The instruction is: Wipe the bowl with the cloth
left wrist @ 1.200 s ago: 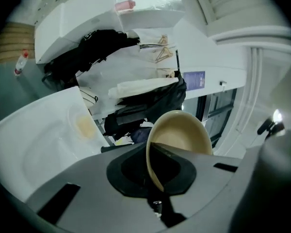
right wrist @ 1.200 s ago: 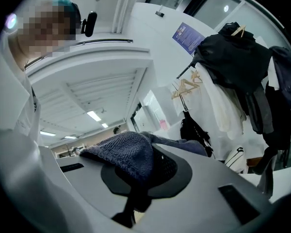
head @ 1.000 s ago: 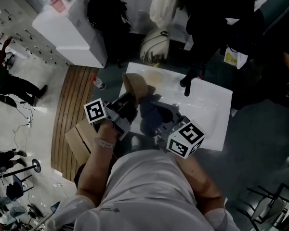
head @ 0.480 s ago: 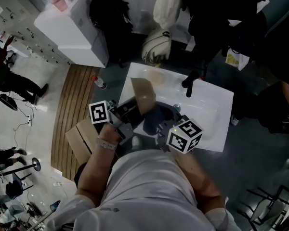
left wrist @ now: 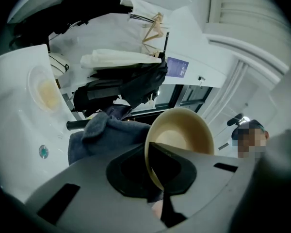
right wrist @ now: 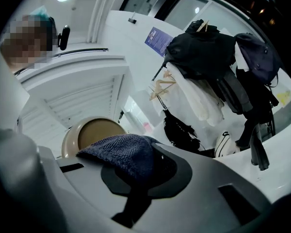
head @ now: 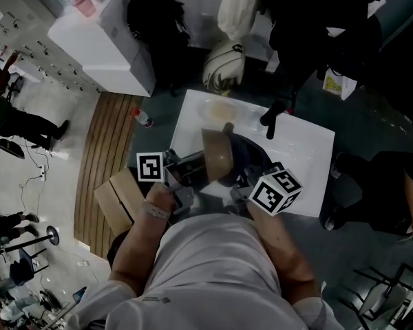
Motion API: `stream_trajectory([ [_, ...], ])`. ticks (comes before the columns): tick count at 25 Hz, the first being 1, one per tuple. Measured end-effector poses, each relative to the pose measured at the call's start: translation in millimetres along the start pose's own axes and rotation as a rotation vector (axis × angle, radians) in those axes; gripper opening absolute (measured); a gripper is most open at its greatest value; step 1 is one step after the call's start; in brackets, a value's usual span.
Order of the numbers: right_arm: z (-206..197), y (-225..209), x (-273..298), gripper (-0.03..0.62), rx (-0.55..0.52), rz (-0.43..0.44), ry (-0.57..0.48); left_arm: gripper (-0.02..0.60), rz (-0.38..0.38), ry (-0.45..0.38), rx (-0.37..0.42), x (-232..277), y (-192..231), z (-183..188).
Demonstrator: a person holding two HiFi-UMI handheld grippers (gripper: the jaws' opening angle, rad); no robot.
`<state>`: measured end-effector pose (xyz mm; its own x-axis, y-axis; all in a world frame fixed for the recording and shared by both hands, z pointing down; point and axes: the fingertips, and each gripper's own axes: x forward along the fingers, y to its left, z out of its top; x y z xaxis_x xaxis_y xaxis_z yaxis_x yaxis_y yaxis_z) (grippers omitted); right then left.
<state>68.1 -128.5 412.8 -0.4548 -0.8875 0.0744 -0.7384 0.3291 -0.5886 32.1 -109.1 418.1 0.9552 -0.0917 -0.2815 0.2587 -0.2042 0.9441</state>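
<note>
bowl [left wrist: 184, 135] is tipped on edge mid-frame, its rim clenched in the fingers of the left gripper [left wrist: 157, 181], likely so the cloth [right wrist: 120, 152] grasped by the right gripper [right wrist: 136, 178] can rub it.

Bowl [head: 217, 155] over table [head: 306, 160], cloth [head: 251, 158] just right of it, bottle [head: 141, 118] left of table.

We find no words or numbers that we can read. The left marker cube [head: 151, 167] and the right marker cube [head: 276, 191] carry black-and-white square code patterns, not letters. A purple notice [left wrist: 177, 67] hangs on the white wall behind the coats; it shows pale lines of print, too small and blurred for us to make out. A yellow tag [head: 329, 82] among the dark clothes bears dark marks that we cannot read either.
</note>
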Motion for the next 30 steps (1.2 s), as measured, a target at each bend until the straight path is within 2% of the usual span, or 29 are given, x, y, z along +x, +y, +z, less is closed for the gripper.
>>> stream_trajectory([
  [5, 8.5, -4.4, -2.7, 0.035, -0.011, -0.038, -0.033, 0.018, 0.018, 0.035, 0.016, 1.9, 2.2, -6.7],
  [9, 23.8, -5.2, -8.0, 0.035, -0.001, -0.047, -0.087, 0.018, 0.110, 0.082, 0.036, -0.9, 18.6, -20.2],
  [18, 20.3, 6.5, -10.5, 0.035, 0.057, 0.001, -0.097, 0.020, 0.159, -0.046, -0.055, -12.2, 41.0, -2.3],
  [21, 11.8, 17.2, -9.0, 0.035, 0.047, 0.030, -0.069, 0.020, 0.150, -0.095, -0.065, -17.4, 38.5, 14.4],
  [24, 5.4, 20.9, -8.1, 0.035, 0.028, 0.043, -0.048, 0.020, 0.141, -0.102, -0.040, -17.9, 32.6, 24.6],
  [30, -3.3, 9.3, -6.5, 0.035, 0.022, 0.004, -0.014, 0.018, 0.032, -0.009, -0.002, -7.8, 9.5, 14.5],
])
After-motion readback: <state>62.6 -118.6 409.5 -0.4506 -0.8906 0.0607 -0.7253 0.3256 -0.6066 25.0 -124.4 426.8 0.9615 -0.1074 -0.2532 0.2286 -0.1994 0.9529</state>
